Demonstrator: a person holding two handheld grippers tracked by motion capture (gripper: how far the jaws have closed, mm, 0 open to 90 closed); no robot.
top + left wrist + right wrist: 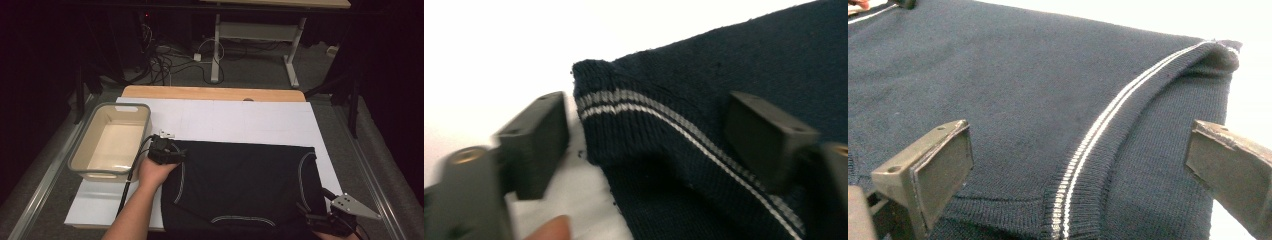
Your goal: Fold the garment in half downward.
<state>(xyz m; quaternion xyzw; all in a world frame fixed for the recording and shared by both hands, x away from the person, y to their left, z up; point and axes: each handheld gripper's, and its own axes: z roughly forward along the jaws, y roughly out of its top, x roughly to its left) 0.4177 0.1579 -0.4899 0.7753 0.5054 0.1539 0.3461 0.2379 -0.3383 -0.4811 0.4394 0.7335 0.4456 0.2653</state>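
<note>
A dark navy knitted garment [240, 180] with pale double stripes lies spread flat on a white sheet [235, 120]. My left gripper [167, 151] is at its far left corner, held from below by a hand. In the left gripper view the left gripper [649, 140] stands open, and the striped corner of the garment [664, 125] lies between the jaws, untouched. My right gripper [322, 217] is at the garment's near right edge. The right gripper [1083, 170] is open too, jaws wide apart over a striped ribbed band [1083, 155].
A beige tub with a grey rim [125, 106] stands empty on the left of the sheet, close to my left gripper. The wooden table edge [210, 93] shows beyond the sheet. Farther back are a desk frame [250, 30] and floor cables [165, 62].
</note>
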